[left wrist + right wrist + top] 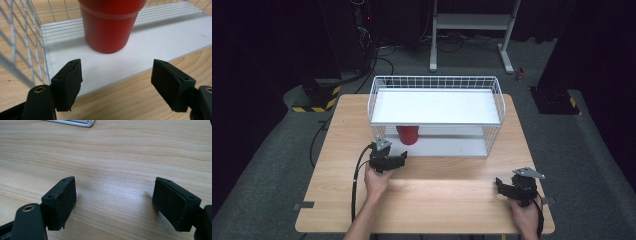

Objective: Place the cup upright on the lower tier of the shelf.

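1. We see the left hand-held gripper (396, 159) over the desk (447, 200), pointing at the wire basket (435, 116) just ahead of it; jaws stand apart, nothing between the pads, nothing held.
2. The red cup (110, 25) sits just ahead of the left hand-held gripper, upright on the basket's white lower shelf (155, 37), apart from both pads, roughly centred on the gap in the left gripper view.
3. From the high view we see the cup (407, 134) tucked under the basket's upper white shelf (437, 106), towards the end of the basket nearest the left hand-held gripper.
4. The basket's wire side wall (22, 45) runs off to the left of the left hand-held gripper in its own view; the shelf's front edge lies right before the pads.
5. The right hand-held gripper (507, 186) sits well off to the side from the left one, near the desk's edge; jaws wide, bare wood between them (112, 195), nothing held.
6. A corner of the basket's shelf (75, 122) shows far ahead of the right hand-held gripper.
7. Surface: light wood grain, soft glare patch ahead of the right pads.
8. Room: dark, grey floor (562, 140), black-yellow hazard tape (314, 100) beyond the left hand-held gripper, white metal stand (472, 22) behind the basket, cables (377, 55) on the floor.
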A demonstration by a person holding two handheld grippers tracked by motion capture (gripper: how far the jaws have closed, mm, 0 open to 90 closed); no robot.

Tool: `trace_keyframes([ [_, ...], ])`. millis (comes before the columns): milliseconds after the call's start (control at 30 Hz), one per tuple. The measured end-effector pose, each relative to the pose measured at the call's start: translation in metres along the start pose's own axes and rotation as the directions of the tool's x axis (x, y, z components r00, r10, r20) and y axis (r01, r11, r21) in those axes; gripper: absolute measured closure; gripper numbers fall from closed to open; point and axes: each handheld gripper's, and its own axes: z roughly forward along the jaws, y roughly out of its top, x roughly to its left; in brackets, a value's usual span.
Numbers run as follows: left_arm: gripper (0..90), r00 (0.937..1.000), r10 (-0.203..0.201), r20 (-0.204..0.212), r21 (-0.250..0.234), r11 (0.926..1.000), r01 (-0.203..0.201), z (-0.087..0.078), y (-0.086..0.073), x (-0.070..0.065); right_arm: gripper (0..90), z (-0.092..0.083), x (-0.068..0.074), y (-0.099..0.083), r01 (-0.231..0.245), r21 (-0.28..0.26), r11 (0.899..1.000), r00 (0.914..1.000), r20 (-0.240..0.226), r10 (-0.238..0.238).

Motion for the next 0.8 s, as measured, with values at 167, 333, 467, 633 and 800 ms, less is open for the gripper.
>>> trace_keyframes([
  [167, 24.5, 0.9999, -0.001, 0.014, -0.011, 0.9999, 0.001, -0.009, -0.003, 0.003, 19.1, 0.000, 0.000, 0.000, 0.000, 0.000, 1.000, 1.0000, 0.000, 0.000],
  [333, 24.4, 0.9998, 0.011, 0.014, -0.011, 0.9999, -0.011, -0.017, -0.007, 0.005, 19.1, 0.000, 0.000, 0.000, 0.000, 0.000, 1.000, 1.0000, 0.000, 0.000],
  [467, 24.3, 0.9998, 0.013, 0.014, -0.009, 0.9999, -0.013, -0.022, -0.009, 0.007, 19.1, 0.000, 0.000, 0.000, 0.000, 0.000, 1.000, 1.0000, 0.000, 0.000],
  [633, 24.2, 0.9998, 0.007, 0.019, -0.010, 0.9999, -0.006, -0.027, -0.011, 0.009, 19.1, 0.000, 0.000, 0.000, 0.000, 0.000, 1.000, 1.0000, 0.000, 0.000],
  [800, 24.1, 0.9999, 0.008, 0.015, -0.009, 0.9999, -0.008, -0.032, -0.014, 0.012, 19.1, 0.000, 0.000, 0.000, 0.000, 0.000, 1.000, 1.0000, 0.000, 0.000],
])
